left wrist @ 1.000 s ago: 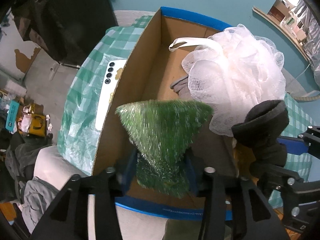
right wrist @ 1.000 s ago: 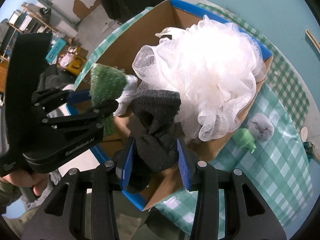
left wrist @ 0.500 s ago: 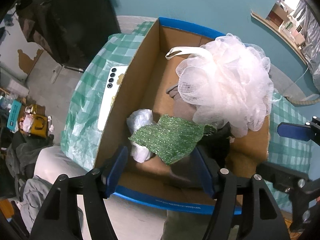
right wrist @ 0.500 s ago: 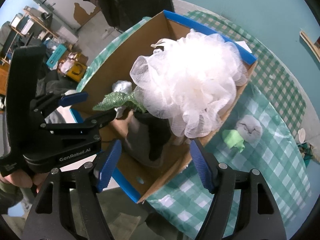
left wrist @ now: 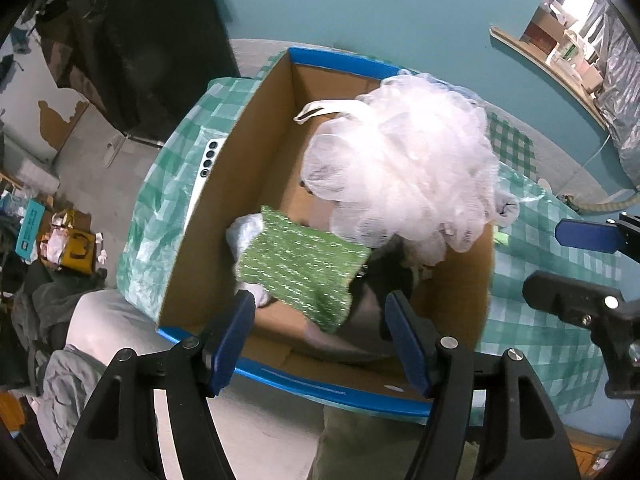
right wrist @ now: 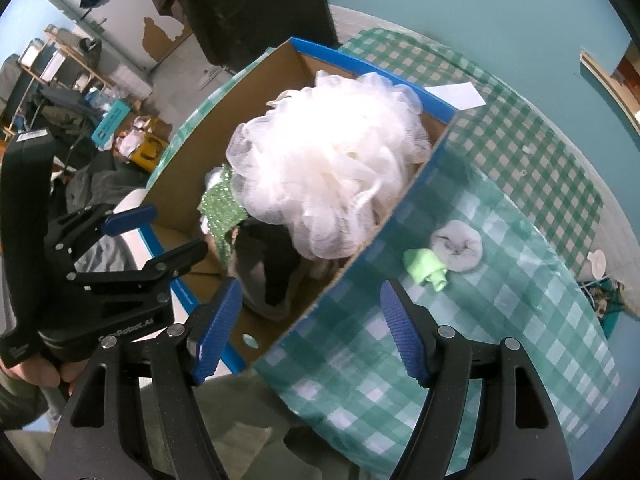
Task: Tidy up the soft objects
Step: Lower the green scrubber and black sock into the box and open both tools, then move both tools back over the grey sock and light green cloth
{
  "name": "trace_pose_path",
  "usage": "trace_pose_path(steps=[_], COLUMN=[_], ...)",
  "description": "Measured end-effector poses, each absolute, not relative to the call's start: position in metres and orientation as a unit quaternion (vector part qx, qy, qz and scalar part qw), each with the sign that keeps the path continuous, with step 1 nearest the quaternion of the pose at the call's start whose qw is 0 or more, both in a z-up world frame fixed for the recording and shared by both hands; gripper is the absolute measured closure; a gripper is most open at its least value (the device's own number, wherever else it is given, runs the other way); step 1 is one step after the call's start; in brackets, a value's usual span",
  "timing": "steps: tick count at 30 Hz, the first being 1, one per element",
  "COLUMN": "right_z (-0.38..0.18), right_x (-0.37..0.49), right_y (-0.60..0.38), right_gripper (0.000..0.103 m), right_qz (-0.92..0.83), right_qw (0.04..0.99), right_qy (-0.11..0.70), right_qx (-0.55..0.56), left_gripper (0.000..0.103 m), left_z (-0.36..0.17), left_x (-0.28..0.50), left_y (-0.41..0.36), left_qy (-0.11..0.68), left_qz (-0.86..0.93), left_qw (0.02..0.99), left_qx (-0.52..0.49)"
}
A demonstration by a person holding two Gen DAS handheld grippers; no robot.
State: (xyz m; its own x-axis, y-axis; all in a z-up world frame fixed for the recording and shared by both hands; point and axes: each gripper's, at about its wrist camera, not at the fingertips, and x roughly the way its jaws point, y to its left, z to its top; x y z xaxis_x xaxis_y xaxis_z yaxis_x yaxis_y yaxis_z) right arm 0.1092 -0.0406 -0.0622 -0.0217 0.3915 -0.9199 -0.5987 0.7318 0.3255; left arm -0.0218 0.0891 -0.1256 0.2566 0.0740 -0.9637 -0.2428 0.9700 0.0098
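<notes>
table, checked cloth (right wrist: 500, 208) | cardboard box (right wrist: 384, 236) | grey sock roll (right wrist: 458, 250) | green roll (right wrist: 426, 268)

Black gripper (left wrist: 320, 332) frames, ribbed blue jaws — perhaps olive sleeve (right wrist: 16, 404).

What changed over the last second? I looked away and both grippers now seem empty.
Both let go. The left gripper dropped the green sparkly cloth into the cardboard box; the right gripper dropped the dark sock beside it. Both now hang open above the box. The white bath pouf stayed in the box, and the grey and light-green items stayed on the tablecloth.
</notes>
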Motion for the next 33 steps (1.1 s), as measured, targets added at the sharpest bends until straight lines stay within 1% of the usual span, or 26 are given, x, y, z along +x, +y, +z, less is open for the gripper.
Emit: trace_pose_path(steps=[23, 33], right_z=[-0.066, -0.07], right_x=[0.127, 0.137], right_y=[-0.127, -0.154], right_gripper=[0.03, 0.03], right_qz=[0.33, 0.321], right_qw=[0.705, 0.708], right_qy=[0.622, 0.621], right_qx=[-0.087, -0.1], left_gripper=[0.034, 0.034], left_z=[-0.117, -0.122], left_x=[-0.011, -0.003], left_y=[-0.001, -0.035], left_qy=[0.596, 0.598], left_qz=[0.064, 0.059], left_qw=[0.799, 0.798], left_qx=[-0.047, -0.054])
